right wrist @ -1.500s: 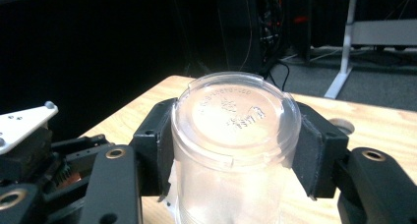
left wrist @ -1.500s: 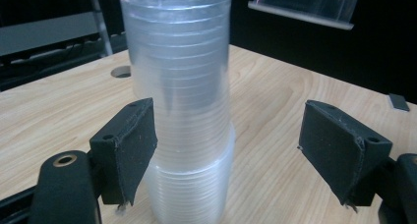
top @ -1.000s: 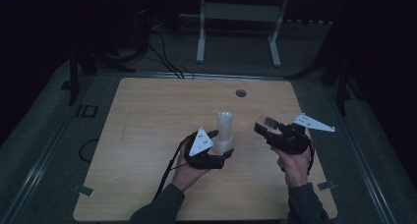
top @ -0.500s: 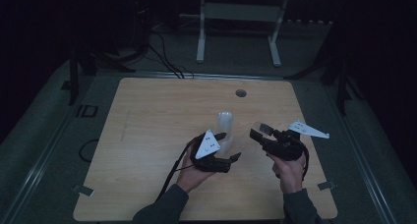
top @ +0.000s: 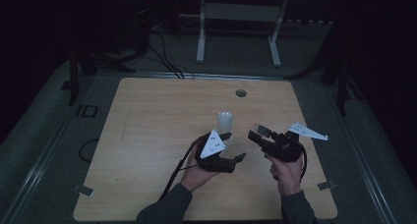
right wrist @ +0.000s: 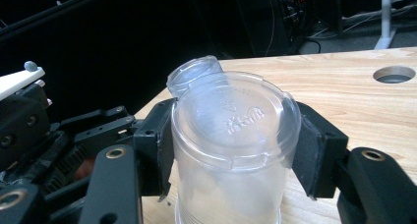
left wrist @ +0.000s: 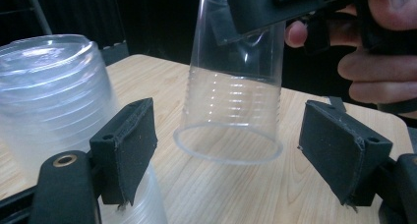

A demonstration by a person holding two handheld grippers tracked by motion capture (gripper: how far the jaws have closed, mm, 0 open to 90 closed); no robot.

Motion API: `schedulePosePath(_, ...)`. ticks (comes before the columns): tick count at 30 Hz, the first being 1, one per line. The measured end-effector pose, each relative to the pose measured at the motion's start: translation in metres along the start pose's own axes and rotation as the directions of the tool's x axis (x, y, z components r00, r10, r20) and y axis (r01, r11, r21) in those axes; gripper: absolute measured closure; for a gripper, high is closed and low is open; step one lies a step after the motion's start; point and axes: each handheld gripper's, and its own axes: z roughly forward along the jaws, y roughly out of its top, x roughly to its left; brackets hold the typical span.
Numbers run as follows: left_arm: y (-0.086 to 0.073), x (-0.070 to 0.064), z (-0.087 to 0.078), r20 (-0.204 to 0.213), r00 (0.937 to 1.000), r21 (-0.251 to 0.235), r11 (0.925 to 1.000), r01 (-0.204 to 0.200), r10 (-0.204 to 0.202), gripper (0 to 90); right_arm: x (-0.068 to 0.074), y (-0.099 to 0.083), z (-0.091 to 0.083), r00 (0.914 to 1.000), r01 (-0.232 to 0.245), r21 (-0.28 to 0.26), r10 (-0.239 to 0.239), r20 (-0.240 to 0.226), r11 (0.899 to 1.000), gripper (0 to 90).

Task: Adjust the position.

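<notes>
An upside-down stack of clear plastic cups [top: 225, 122] [left wrist: 49, 96] [right wrist: 194, 74] stands on the wooden table [top: 157, 126]. My right gripper [top: 259, 134] [right wrist: 236, 140] is shut on a single clear cup [right wrist: 236, 130] [left wrist: 231, 91], held upside down by its base, rim close over the table. My left gripper [top: 235, 155] [left wrist: 236, 155] stands open just in front of the stack, which lies outside its left jaw. The held cup hangs beyond the gap between the left jaws, untouched by them.
A round cable hole [top: 240, 93] [right wrist: 393, 74] is in the table near its far edge. A white metal stand [top: 241, 13] and cables [top: 162, 47] are on the floor behind the table.
My right gripper has carried the single cup a little to the left, toward the left gripper. The left gripper has drawn slightly back from the stack.
</notes>
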Motion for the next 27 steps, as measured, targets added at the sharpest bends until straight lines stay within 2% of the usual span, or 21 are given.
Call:
schedulePosePath(16, -0.001, -0.003, 0.016, 0.013, 0.9999, -0.003, 1.0, 0.009, -0.009, 21.5, -0.004, -0.005, -0.002, 0.9956, -0.077, -0.027, 0.076, -0.056, 0.997, 41.5)
schedulePosePath(27, -0.002, -0.003, 0.021, 0.018, 0.9996, -0.025, 0.9995, 0.02, -0.02, 21.5, -0.008, -0.007, -0.001, 0.9837, -0.139, -0.027, 0.135, -0.118, 0.99, 41.5)
